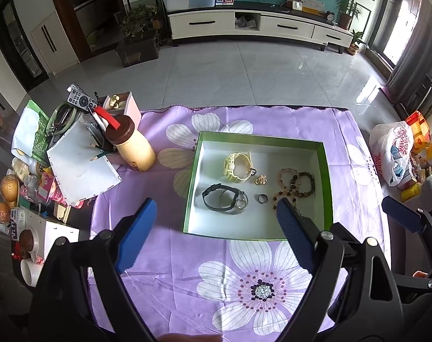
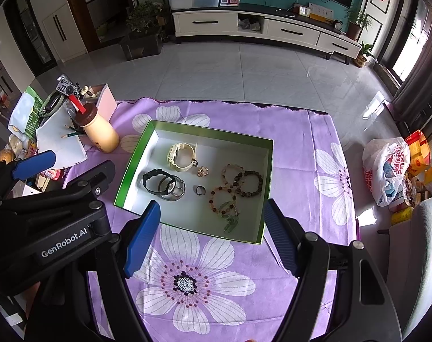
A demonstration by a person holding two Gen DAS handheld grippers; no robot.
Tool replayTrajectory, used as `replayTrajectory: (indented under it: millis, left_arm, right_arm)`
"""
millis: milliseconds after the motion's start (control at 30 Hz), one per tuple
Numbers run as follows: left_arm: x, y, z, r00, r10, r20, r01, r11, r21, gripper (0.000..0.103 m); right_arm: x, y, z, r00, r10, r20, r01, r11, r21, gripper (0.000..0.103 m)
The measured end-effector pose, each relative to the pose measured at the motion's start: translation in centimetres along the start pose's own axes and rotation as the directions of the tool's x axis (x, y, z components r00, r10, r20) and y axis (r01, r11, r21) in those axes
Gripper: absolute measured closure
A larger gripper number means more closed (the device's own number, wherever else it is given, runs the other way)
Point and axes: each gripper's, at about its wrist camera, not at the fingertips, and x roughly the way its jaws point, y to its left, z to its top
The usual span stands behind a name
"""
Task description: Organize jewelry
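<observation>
**Jewelry lot in green-sided box on purple floral cloth**

Left margin, off the cloth: remote control (image 2: 65, 86); cream bottle with brown cap (image 2: 97, 131) and a red strip leaning at its top; white notepad (image 1: 80, 165) with pencils lying on it. No writing legible here.

Left gripper (image 1: 216, 222): blue pads spread wide, nothing between them, poised above the box's near left corner. Its body, seen from the right wrist view, bears the lettering "GenRobot.AI".

Container: shallow open box (image 2: 265, 188), green walls, white floor, set centre on the purple floral cloth (image 2: 295, 131), its long axis running left to right. Contents, left to right:
- black watch (image 2: 156, 183), strap looped, lying flat, touching a silver watch (image 2: 177, 191) just right of it
- cream watch (image 2: 181, 156), looped, toward the far wall
- gold flower piece (image 2: 203, 171), centre
- small dark ring (image 2: 200, 190), flat, nearer than the flower piece
- bead bracelets (image 2: 241, 182), several overlapping loops, brown and dark
- green-stone strand (image 2: 230, 222), trailing toward the near wall

Right gripper (image 2: 213, 219): blue pads held apart, empty, straddling the box's near edge.

Right margin: white plastic bag (image 2: 384, 171) with red lettering, mirrored and only partly readable; yellow and orange packets (image 2: 419, 148) behind it.
</observation>
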Motion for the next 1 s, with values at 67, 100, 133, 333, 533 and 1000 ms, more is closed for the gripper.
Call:
replayTrajectory:
  millis: [67,100,133,333,533,1000]
  left_arm:
    - [0.0,0.0,0.0,1.000,0.005,0.003,-0.005,1.000,-0.001,0.013]
    - [0.0,0.0,0.0,1.000,0.007,0.003,-0.007,1.000,0.000,0.012]
    - [0.0,-0.1,0.0,1.000,0.008,0.004,-0.008,1.000,0.003,0.012]
    - [-0.3,-0.2,-0.1,0.998,0.051,0.022,-0.051,0.999,0.004,0.002]
    - [-0.3,0.2,-0.1,0.999,0.041,0.025,-0.041,0.999,-0.017,0.002]
    - [-1.2,-1.2,-0.2,0.998,0.000,0.063,-0.003,0.999,0.044,0.002]
  right_arm:
    - [0.0,0.0,0.0,1.000,-0.001,0.002,0.001,1.000,0.000,0.028]
    - [0.0,0.0,0.0,1.000,-0.001,0.001,0.001,1.000,-0.001,0.028]
    - [0.0,0.0,0.0,1.000,-0.001,0.001,0.001,1.000,-0.001,0.028]
    - [0.1,0.1,0.0,1.000,-0.003,0.000,0.003,1.000,0.000,0.028]
    - [0.0,0.1,0.0,1.000,0.000,0.002,0.000,1.000,0.002,0.028]
    - [0.3,0.2,-0.3,1.000,-0.003,-0.004,0.003,1.000,-0.023,0.028]
